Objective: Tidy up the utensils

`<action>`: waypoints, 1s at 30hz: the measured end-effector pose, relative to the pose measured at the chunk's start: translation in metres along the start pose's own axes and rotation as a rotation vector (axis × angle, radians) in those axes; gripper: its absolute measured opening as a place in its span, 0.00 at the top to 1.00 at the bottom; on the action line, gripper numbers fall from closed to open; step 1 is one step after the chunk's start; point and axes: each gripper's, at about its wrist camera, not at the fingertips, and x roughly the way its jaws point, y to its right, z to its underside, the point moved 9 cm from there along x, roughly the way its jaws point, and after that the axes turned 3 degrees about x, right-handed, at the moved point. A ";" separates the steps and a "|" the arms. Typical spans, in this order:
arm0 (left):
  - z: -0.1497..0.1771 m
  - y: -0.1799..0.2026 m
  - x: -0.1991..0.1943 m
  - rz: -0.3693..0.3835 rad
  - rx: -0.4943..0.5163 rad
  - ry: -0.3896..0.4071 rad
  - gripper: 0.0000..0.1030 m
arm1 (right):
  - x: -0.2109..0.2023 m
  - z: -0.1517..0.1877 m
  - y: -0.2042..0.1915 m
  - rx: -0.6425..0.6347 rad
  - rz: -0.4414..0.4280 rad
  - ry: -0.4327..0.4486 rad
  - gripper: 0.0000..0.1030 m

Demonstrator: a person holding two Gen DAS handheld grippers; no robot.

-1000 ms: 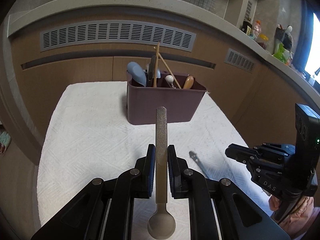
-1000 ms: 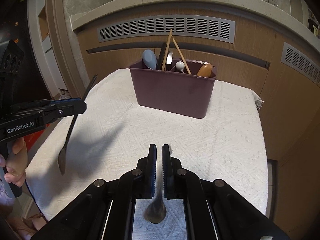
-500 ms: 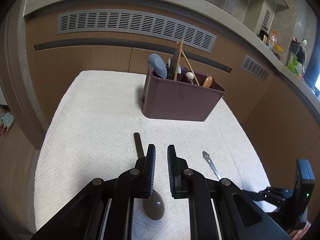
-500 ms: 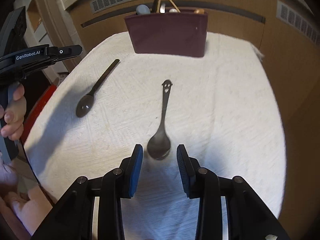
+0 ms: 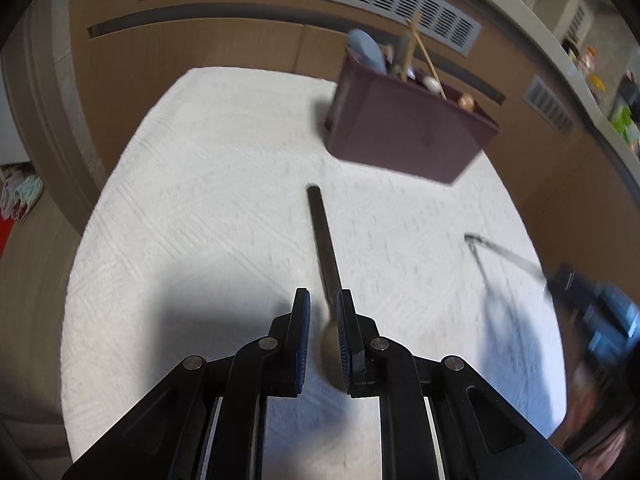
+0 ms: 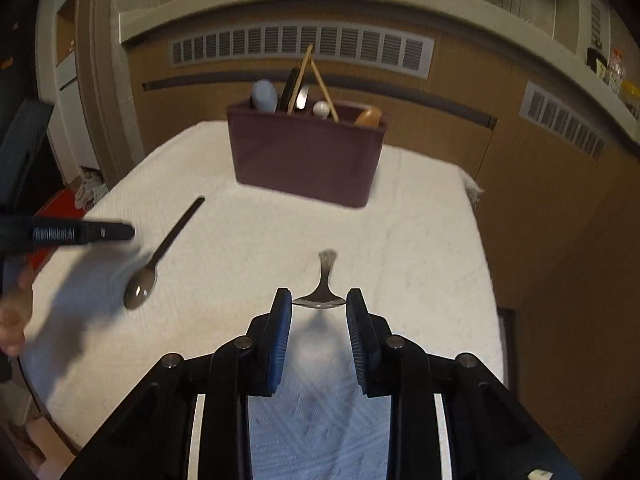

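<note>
A dark long-handled spoon (image 5: 325, 248) lies on the white cloth, its bowl between the pads of my left gripper (image 5: 323, 312), which is open and above it; the spoon also shows in the right wrist view (image 6: 160, 256). My right gripper (image 6: 319, 304) is shut on the bowl of a silver spoon (image 6: 322, 284), held edge-on above the cloth, handle pointing away. In the left wrist view that spoon (image 5: 500, 254) and the right gripper (image 5: 592, 312) are blurred. The maroon utensil bin (image 6: 308, 156) stands at the far side, holding several utensils.
The white cloth (image 6: 420, 240) covers the table up to its edges. A wooden counter front with vents (image 6: 300, 46) rises behind the bin. The left gripper's body (image 6: 64, 234) and the person's hand (image 6: 16, 320) are at the left in the right wrist view.
My left gripper let the dark spoon down onto the cloth and stays open over it. My right gripper closed on the silver spoon's bowl and lifted it off the cloth.
</note>
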 end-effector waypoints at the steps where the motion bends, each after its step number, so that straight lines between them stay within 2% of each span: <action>1: 0.007 0.005 0.000 0.006 0.022 -0.009 0.78 | -0.005 -0.009 0.003 0.007 0.000 0.027 0.75; 2: 0.012 0.009 0.001 0.010 0.037 -0.017 0.69 | -0.009 -0.019 0.005 0.012 -0.003 0.050 0.75; 4: 0.018 0.014 0.004 0.007 0.059 -0.029 0.62 | -0.015 -0.034 0.008 0.016 -0.013 0.083 0.75; 7: 0.011 0.012 0.009 0.003 0.051 -0.063 0.62 | -0.019 -0.053 0.006 0.022 -0.022 0.112 0.76; 13: -0.017 0.008 0.041 -0.017 0.094 -0.220 0.63 | -0.018 -0.062 0.006 0.035 -0.046 0.105 0.76; 15: -0.028 0.006 0.054 -0.047 0.114 -0.261 0.65 | -0.018 -0.060 0.005 0.039 -0.056 0.101 0.75; 17: -0.036 0.004 0.065 -0.081 0.138 -0.288 0.75 | -0.018 -0.059 0.004 0.040 -0.060 0.100 0.76; 18: -0.039 0.004 0.070 -0.093 0.149 -0.294 0.75 | -0.019 -0.059 0.005 0.039 -0.059 0.102 0.76; 20: -0.045 0.007 0.073 -0.106 0.171 -0.291 0.84 | -0.020 -0.059 0.007 0.032 -0.053 0.109 0.76; 23: -0.047 0.009 0.072 -0.104 0.163 -0.233 0.87 | -0.023 -0.062 0.007 0.022 -0.046 0.129 0.76; 25: -0.045 0.014 0.062 -0.100 0.173 -0.157 0.88 | -0.025 -0.062 0.008 0.026 -0.053 0.141 0.76; 30: -0.044 0.023 0.013 0.006 0.079 0.045 0.88 | -0.027 -0.060 0.008 0.030 -0.070 0.134 0.76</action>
